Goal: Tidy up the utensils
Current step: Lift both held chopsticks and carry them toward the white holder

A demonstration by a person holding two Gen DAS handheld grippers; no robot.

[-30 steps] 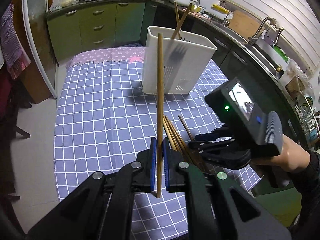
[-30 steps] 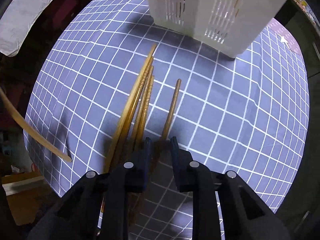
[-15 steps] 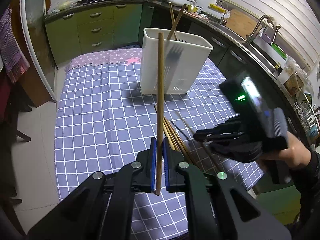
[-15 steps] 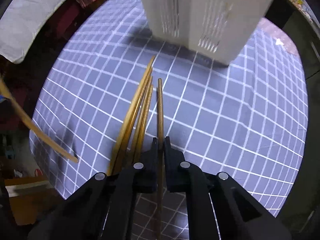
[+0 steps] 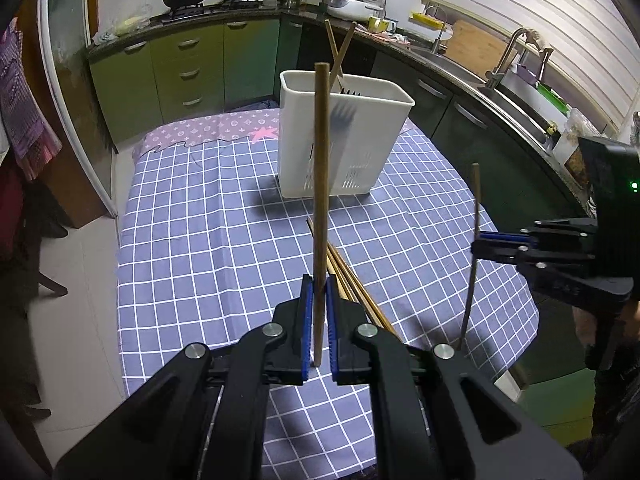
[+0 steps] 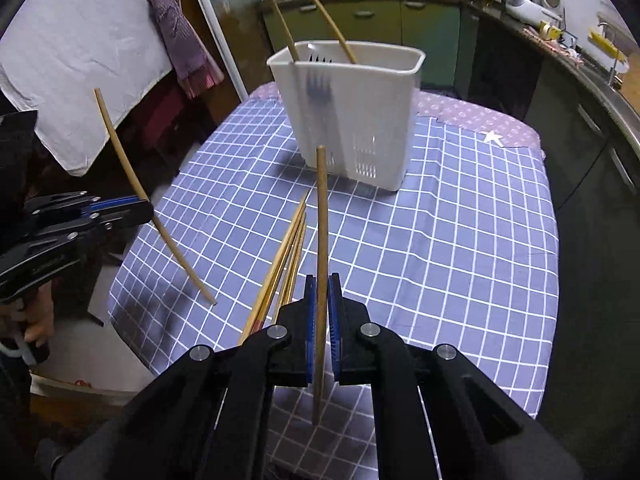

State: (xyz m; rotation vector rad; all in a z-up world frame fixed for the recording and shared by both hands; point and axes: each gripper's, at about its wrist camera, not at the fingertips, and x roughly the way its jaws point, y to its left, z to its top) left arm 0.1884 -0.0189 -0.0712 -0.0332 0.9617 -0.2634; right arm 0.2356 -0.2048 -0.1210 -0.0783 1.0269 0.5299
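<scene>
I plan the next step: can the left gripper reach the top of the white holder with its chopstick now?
Probably yes: the left gripper holds its chopstick upright, and only bare checked cloth lies before the white holder, whose top is open.

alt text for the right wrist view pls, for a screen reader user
The right claw is shut on a single chopstick, held upright above a blue checked tablecloth. A few more chopsticks lie loose on the cloth, with a white utensil holder behind them already containing two. At left, the left claw grips another chopstick.
</scene>
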